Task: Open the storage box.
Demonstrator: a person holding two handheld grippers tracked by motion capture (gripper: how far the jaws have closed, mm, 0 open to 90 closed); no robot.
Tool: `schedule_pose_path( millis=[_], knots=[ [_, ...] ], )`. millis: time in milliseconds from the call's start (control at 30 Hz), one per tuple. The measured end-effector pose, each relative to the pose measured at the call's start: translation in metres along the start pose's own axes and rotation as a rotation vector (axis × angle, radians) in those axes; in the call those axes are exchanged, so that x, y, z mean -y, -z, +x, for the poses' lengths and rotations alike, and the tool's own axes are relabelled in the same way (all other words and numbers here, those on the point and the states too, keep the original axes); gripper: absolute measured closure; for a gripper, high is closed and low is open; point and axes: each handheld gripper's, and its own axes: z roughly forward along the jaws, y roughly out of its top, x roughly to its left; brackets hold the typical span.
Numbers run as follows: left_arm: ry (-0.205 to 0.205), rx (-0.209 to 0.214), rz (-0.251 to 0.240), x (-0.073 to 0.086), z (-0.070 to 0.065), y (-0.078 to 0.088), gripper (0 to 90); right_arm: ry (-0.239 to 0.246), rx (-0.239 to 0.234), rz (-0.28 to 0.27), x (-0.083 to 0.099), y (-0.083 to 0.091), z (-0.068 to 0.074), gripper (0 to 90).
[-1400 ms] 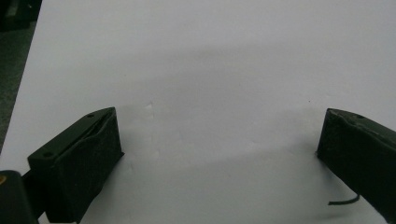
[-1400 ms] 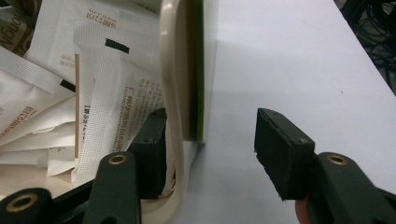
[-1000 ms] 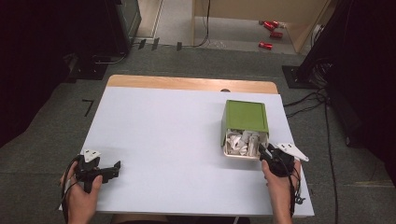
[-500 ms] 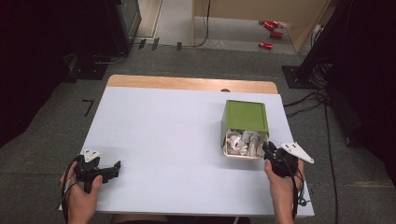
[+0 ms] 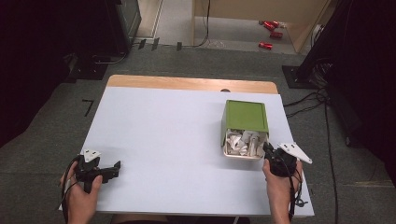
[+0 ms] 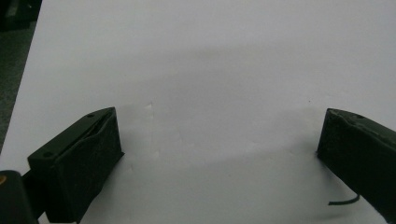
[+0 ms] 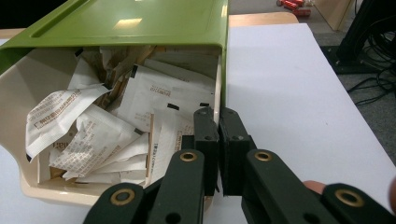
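Observation:
A green box [image 5: 246, 115] lies at the table's right, and its beige drawer [image 5: 243, 156] is pulled out toward me. Several white paper sachets [image 5: 242, 141] fill the drawer. My right gripper [image 5: 267, 148] sits at the drawer's near right corner. In the right gripper view its jaws [image 7: 218, 126] have just been closing and now pinch the drawer's thin right wall [image 7: 217, 88], beside the sachets [image 7: 93, 130] and under the green lid [image 7: 140, 23]. My left gripper [image 5: 116, 168] rests at the table's near left, open, with only bare table between its jaws [image 6: 219, 140].
The white table top [image 5: 168, 140] has a wooden strip [image 5: 187, 83] along its far edge. Cables [image 5: 322, 107] trail on the floor to the right. Red objects [image 5: 271, 28] lie on the floor far behind. A dark cabinet [image 5: 126, 23] stands at the back left.
The right gripper's jaws have come together on the drawer's right wall, and that hand shifted slightly right. The left hand and the box have stayed put.

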Motion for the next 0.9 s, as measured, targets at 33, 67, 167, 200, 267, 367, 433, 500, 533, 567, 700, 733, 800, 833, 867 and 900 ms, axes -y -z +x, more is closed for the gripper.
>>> schedule_pose_path(
  millis=[33,67,167,200,267,367,433,500,533,567,700,733,800,833,867,900],
  knots=[
    [0.0,0.0,0.0,0.0,0.0,0.0,0.0,-0.001,-0.001,-0.001,0.0,0.0,0.0,89.3],
    [0.0,0.0,0.0,0.0,0.0,0.0,0.0,-0.004,-0.002,0.0,0.0,0.001,0.0,89.3],
    [-0.001,0.0,0.001,0.0,0.0,0.0,0.0,-0.005,-0.001,0.001,0.001,0.003,0.0,89.5],
    [-0.001,0.0,0.001,0.0,0.0,0.0,0.0,-0.007,-0.002,0.002,0.001,0.003,0.0,89.5],
    [0.0,0.0,0.0,0.0,0.0,0.0,0.0,-0.008,-0.006,0.001,0.002,0.004,-0.001,89.5],
    [0.0,0.0,0.0,0.0,0.0,0.0,0.0,-0.011,-0.007,0.003,0.002,0.006,-0.001,89.5],
    [0.0,0.0,0.0,0.0,0.0,0.0,0.0,-0.014,-0.008,0.001,0.004,0.008,0.0,89.5],
    [-0.001,0.0,0.0,0.0,0.0,0.0,0.0,-0.016,-0.011,0.002,0.005,0.011,0.0,89.5],
    [0.0,0.0,0.0,0.0,0.0,0.0,0.0,-0.017,-0.012,0.0,0.006,0.012,0.0,89.5],
    [-0.001,0.0,0.001,0.0,0.0,0.0,0.0,-0.019,-0.013,-0.001,0.007,0.013,0.0,89.5],
    [0.0,0.0,0.0,0.0,0.0,0.0,0.0,-0.025,-0.016,-0.001,0.011,0.017,0.0,89.5],
    [0.0,0.0,0.0,0.0,0.0,0.0,0.0,-0.022,-0.014,-0.002,0.013,0.02,0.0,89.5],
    [0.0,0.0,0.001,0.0,0.0,0.0,0.0,-0.022,-0.015,-0.002,0.015,0.023,0.001,89.5],
    [0.0,0.0,0.001,0.0,0.0,0.0,0.0,-0.023,-0.015,-0.002,0.015,0.024,0.001,89.5],
    [0.0,0.0,0.001,0.0,0.0,0.0,0.0,-0.024,-0.015,-0.002,0.016,0.026,0.001,89.5],
    [0.0,0.0,0.001,0.0,0.0,0.0,0.0,-0.024,-0.016,-0.001,0.017,0.027,0.001,89.5]
  ],
)
